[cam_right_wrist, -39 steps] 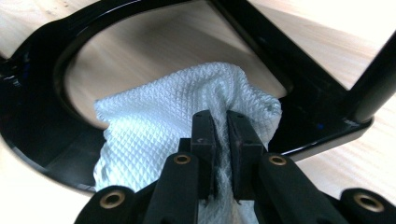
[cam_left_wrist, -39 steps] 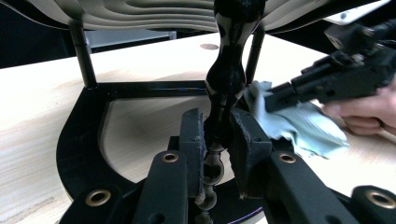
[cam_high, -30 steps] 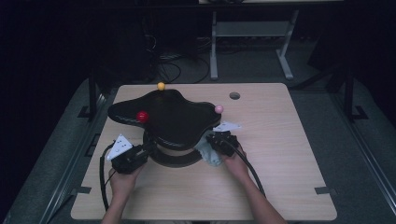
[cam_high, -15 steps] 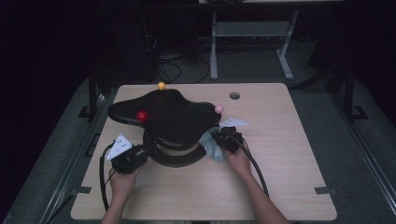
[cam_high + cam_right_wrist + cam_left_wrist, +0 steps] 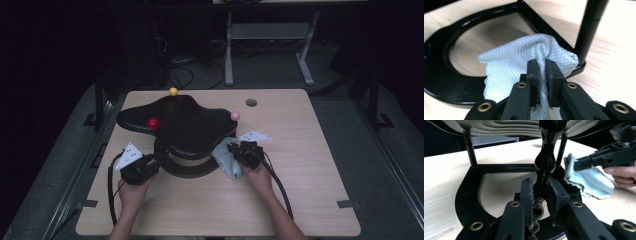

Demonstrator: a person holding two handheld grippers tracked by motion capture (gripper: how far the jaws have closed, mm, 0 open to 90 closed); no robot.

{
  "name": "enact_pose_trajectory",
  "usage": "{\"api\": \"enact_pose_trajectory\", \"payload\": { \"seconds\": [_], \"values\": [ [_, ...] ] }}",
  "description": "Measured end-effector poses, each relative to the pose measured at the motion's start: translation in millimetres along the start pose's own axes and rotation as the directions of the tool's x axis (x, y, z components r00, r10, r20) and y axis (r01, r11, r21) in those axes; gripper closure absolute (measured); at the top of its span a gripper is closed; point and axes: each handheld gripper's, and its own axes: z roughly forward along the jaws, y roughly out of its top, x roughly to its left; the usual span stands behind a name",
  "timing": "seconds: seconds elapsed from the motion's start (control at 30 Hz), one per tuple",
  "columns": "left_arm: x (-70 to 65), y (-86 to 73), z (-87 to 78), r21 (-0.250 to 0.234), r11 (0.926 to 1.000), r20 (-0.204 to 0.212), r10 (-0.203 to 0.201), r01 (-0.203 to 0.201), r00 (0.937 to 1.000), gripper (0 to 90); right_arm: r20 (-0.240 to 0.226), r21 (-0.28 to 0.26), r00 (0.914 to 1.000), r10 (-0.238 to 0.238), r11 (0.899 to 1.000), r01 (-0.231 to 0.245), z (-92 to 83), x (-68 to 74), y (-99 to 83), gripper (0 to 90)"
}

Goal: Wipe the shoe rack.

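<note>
A black stand with a wavy, lobed top (image 5: 180,125) rests on a black ring base (image 5: 192,170) at the table's middle. My left gripper (image 5: 540,192) is shut on a glossy black turned post (image 5: 545,162) of that stand, low down near the base. My right gripper (image 5: 541,72) is shut on a pale blue-white cloth (image 5: 524,62), bunched between its pads and held close to the base ring (image 5: 439,82) and a thin black leg (image 5: 587,32). In the high view the cloth (image 5: 226,160) hangs at the stand's right side by the right gripper (image 5: 237,150).
A red ball (image 5: 153,123), a yellow ball (image 5: 173,91) and a pink ball (image 5: 234,116) sit at the lobes of the stand's top. The wooden table (image 5: 310,150) has a round hole (image 5: 251,102) at the back. Dark floor and a white frame (image 5: 270,35) lie beyond.
The right gripper with the cloth has shifted slightly along the stand's right side. The left gripper has stayed on the post.
</note>
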Motion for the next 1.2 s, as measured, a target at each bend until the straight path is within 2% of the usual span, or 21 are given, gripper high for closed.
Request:
{"api": "enact_pose_trajectory", "payload": {
  "seconds": [0.23, 0.43, 0.93, 1.03, 1.2],
  "values": [
    [1.7, 1.5, 5.1, -0.004, 1.0000, 0.002, -0.004, 0.004, 1.0000, 75.6, 0.025, -0.066, 0.9995, 0.022, 0.998, -0.020, -20.0, -3.6, -1.0, 82.2],
    [4.0, 2.5, 8.0, -0.002, 1.0000, 0.007, -0.009, 0.009, 0.9999, 75.6, 0.037, -0.112, 0.9992, 0.015, 0.994, -0.011, -35.5, -5.3, 1.0, 82.2],
    [7.2, 2.9, 9.4, -0.006, 0.9999, 0.005, -0.014, 0.014, 0.9999, 75.6, 0.026, -0.172, 0.9996, 0.008, 0.985, -0.003, -46.3, -5.4, 8.6, 82.2],
    [7.1, 2.9, 9.5, -0.006, 0.9998, 0.005, -0.017, 0.017, 0.9998, 75.6, 0.023, -0.186, 0.9995, 0.021, 0.982, -0.016, -48.3, -7.4, 9.3, 82.2],
    [7.4, 2.8, 9.5, -0.006, 0.9999, 0.007, -0.015, 0.015, 0.9999, 75.6, 0.022, -0.189, 0.9997, -0.004, 0.982, 0.008, -50.6, -3.8, 11.4, 82.2]
  ]
}}
